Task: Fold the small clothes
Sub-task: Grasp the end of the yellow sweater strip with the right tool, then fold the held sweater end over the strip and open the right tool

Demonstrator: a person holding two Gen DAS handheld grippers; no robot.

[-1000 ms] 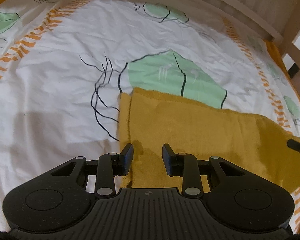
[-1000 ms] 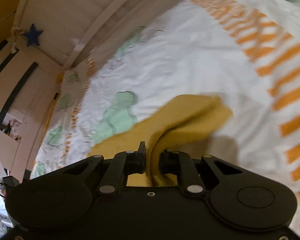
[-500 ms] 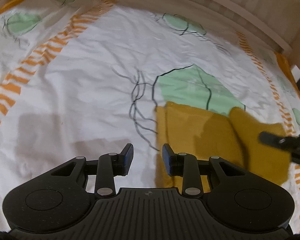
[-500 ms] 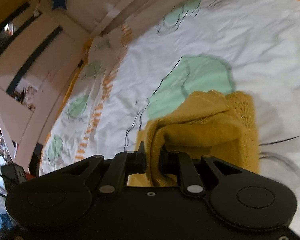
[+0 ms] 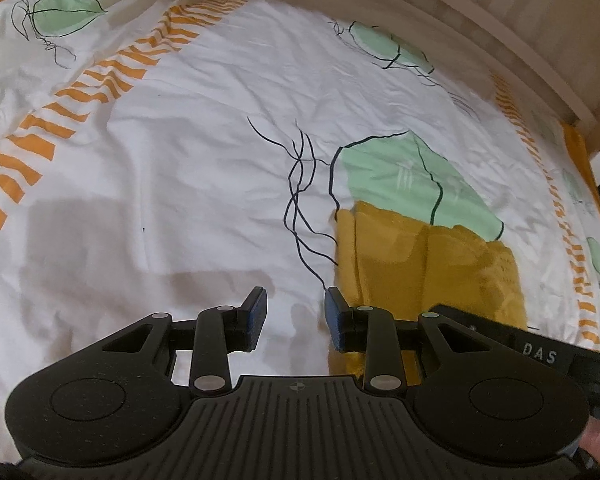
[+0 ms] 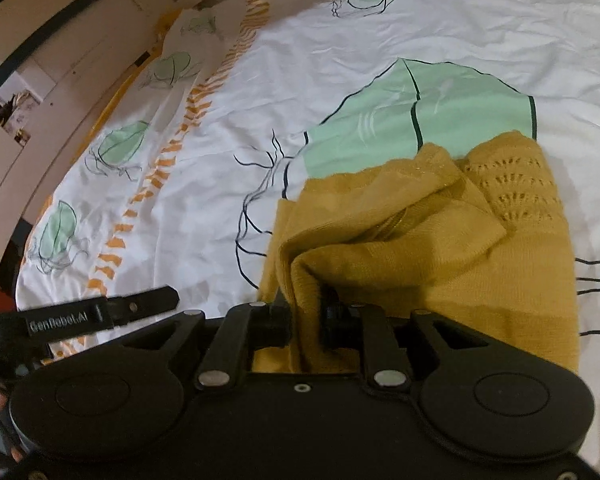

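A mustard-yellow knit garment (image 5: 428,264) lies folded on the white patterned bedsheet (image 5: 204,160). It also shows in the right wrist view (image 6: 440,248), with one end doubled over the rest. My right gripper (image 6: 306,316) is shut on a pinched fold of the garment, low over it. My left gripper (image 5: 294,312) is open and empty above bare sheet, just left of the garment's left edge. The right gripper's body (image 5: 540,352) shows at the lower right of the left wrist view.
The sheet has green leaf shapes (image 5: 412,176) and orange striped bands (image 5: 60,120). A wooden bed frame (image 5: 500,12) runs along the far side. The left gripper's body (image 6: 80,316) shows at the lower left of the right wrist view.
My right gripper has carried the garment's end over onto the rest, making it shorter. My left gripper has moved left, off the garment onto bare sheet, staying open.
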